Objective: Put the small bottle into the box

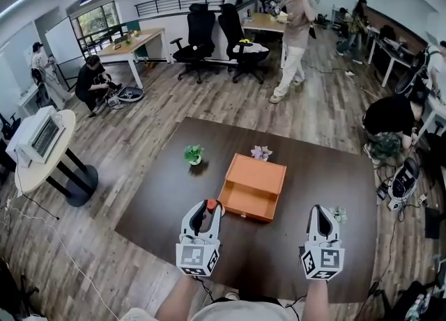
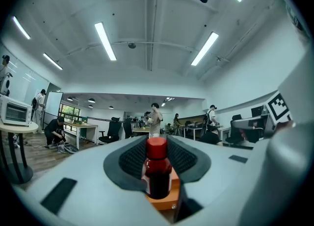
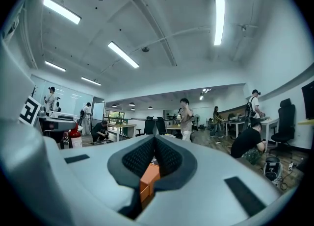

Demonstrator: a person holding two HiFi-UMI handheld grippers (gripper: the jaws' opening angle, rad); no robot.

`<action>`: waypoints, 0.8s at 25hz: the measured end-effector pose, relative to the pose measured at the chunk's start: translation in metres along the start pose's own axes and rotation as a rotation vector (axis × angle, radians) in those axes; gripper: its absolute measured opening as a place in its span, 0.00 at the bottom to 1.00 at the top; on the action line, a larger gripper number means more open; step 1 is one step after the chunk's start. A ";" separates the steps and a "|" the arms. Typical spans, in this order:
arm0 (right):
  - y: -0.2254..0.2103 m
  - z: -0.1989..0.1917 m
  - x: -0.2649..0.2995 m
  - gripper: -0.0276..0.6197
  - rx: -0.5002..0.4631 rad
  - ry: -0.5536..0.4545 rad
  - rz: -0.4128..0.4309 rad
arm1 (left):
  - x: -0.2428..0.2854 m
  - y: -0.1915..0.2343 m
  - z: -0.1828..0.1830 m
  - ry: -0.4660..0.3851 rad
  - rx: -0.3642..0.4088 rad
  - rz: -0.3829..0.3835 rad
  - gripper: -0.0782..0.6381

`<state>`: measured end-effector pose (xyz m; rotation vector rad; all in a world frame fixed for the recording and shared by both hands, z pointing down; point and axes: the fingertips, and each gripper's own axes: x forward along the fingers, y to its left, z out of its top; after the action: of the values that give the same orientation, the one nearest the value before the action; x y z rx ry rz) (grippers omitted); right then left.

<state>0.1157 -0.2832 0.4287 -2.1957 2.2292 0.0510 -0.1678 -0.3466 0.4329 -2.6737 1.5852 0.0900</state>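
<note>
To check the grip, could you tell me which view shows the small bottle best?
The left gripper view: the small bottle stands large between the left gripper's jaws. The head view shows only its red cap; the right gripper view shows it tiny at far left.

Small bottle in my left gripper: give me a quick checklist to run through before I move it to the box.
1. Small bottle clamped between the left gripper jaws: ok.
2. Red cap on the bottle: ok.
3. Box open on top: ok, its near part looks empty.
4. Bottle over the box: not ok, it sits beside the near left corner.
5. Right gripper clear of the box: ok, jaws together, nothing held.
6. Small plant out of the way: ok.
</note>
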 end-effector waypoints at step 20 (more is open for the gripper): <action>0.006 -0.030 0.022 0.05 0.036 0.061 0.012 | 0.026 0.005 -0.025 0.079 0.001 -0.018 0.29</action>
<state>0.1099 -0.3056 0.4578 -2.1948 2.2561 -0.0566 -0.1591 -0.3733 0.4565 -2.7223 1.5813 -0.0169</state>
